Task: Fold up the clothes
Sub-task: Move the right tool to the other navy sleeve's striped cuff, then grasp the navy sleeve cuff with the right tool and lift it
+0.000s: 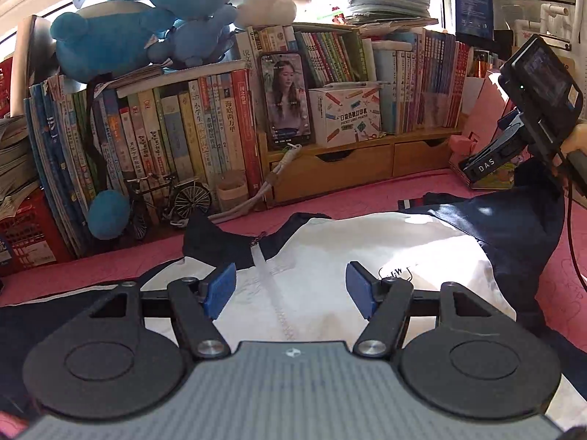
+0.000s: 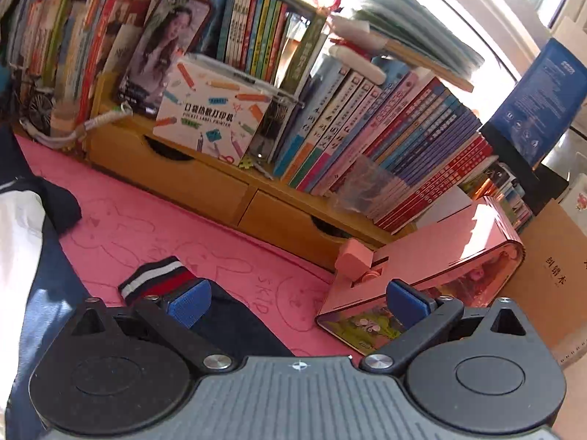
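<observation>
A navy and white zip jacket (image 1: 330, 256) lies spread on the pink desk mat (image 1: 110, 275). My left gripper (image 1: 291, 286) is open and empty, hovering over the white front beside the zip. The right gripper's body shows at the right edge of the left wrist view (image 1: 528, 128), above the navy sleeve (image 1: 513, 227). In the right wrist view my right gripper (image 2: 297, 302) is open and empty above the sleeve (image 2: 234, 322), whose striped cuff (image 2: 154, 280) lies on the mat (image 2: 146, 227) by the left fingertip (image 2: 187, 306).
A wooden shelf with drawers (image 1: 352, 165) full of books, a phone (image 1: 286, 99) and a printer box (image 2: 212, 110) lines the back. A model bicycle (image 1: 165, 201) and blue plush toys (image 1: 128, 18) stand at the left. A pink case (image 2: 422, 267) lies at the right.
</observation>
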